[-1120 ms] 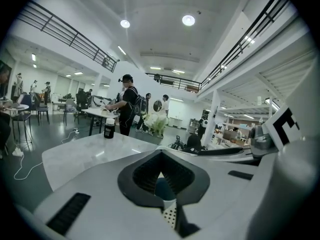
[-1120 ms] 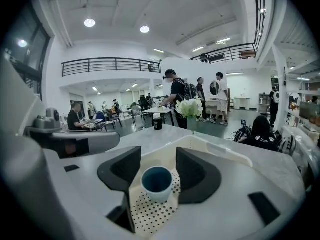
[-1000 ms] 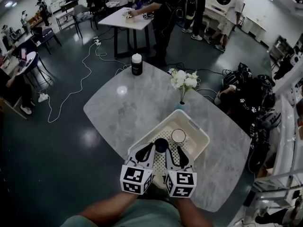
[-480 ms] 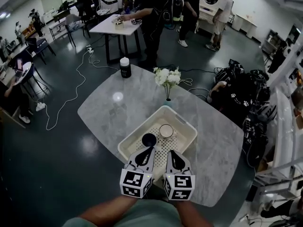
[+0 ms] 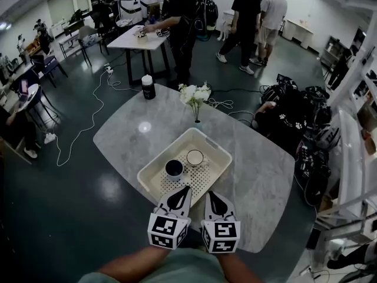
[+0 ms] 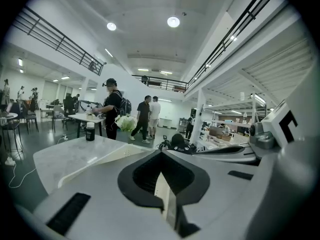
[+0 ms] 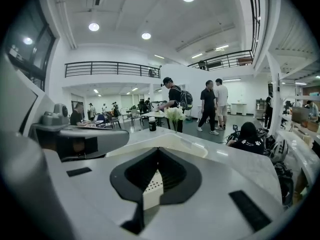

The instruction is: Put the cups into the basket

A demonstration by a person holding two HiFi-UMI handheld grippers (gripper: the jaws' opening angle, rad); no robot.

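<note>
A cream perforated basket (image 5: 154, 180) sits on the grey marble table (image 5: 259, 175). Two cups stand inside it: a dark cup (image 5: 174, 168) at the left and a white cup with a brown inside (image 5: 195, 157) just beyond it. My left gripper (image 5: 187, 188) and right gripper (image 5: 210, 194) hover side by side over the basket's near rim, short of both cups. Both are shut with nothing between the jaws. The left gripper view shows my left gripper (image 6: 161, 154) with its tips met over the basket wall (image 6: 117, 154). The right gripper (image 7: 157, 151) looks the same over the rim (image 7: 172, 141).
A vase of white flowers (image 5: 194, 94) stands just past the basket's far corner. A black bottle with a white cap (image 5: 148, 88) is at the table's far edge. Several people stand by another table (image 5: 141, 37) beyond. Bags (image 5: 288, 108) lie on the floor to the right.
Both grippers have drawn back toward me, out of the basket to its near rim. The dark cup, first between their tips, now stands free beside the white cup.
</note>
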